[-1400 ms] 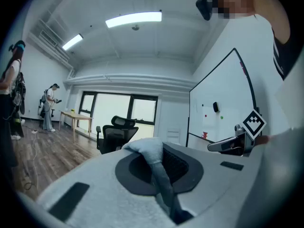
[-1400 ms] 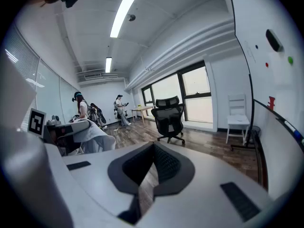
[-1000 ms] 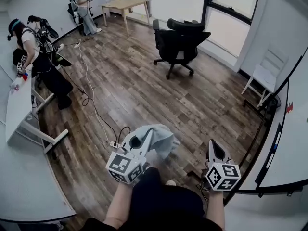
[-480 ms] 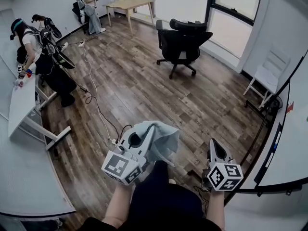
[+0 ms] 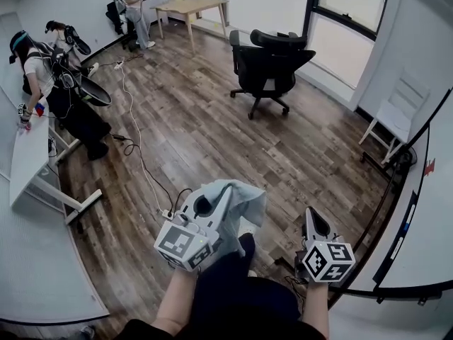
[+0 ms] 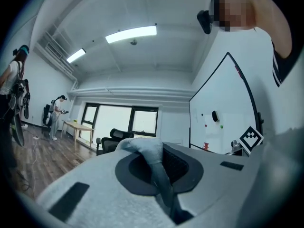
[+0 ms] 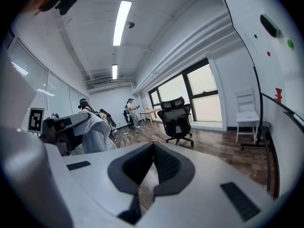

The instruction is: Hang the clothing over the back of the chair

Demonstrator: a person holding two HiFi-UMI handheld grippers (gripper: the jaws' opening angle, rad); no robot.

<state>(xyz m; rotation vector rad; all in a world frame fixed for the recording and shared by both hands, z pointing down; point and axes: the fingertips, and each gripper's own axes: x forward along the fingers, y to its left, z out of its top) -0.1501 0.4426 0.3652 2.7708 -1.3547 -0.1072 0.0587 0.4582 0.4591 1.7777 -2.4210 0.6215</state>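
A light grey-blue piece of clothing (image 5: pixel 243 201) hangs from my left gripper (image 5: pixel 225 190), which is shut on it just in front of my body. In the left gripper view the cloth (image 6: pixel 142 148) bunches over the closed jaw tips and runs down between the pads. My right gripper (image 5: pixel 310 212) is held at my right side, apart from the cloth, shut with nothing in it (image 7: pixel 153 146). The black office chair (image 5: pixel 269 59) stands across the wooden floor near the windows, far from both grippers. The right gripper view also has the chair (image 7: pixel 175 115) and the held clothing (image 7: pixel 97 134).
A white folding chair (image 5: pixel 393 108) stands by the right wall, with a whiteboard (image 5: pixel 425 211) close on my right. A white desk (image 5: pixel 28 154) with a person (image 5: pixel 64 91) is at left. A cable (image 5: pixel 138 154) runs along the floor. A wooden table (image 5: pixel 187 6) and another person are at the back.
My left gripper has risen a little with the clothing and shifted slightly right. The right gripper has barely moved. The person at the left desk has shifted position.
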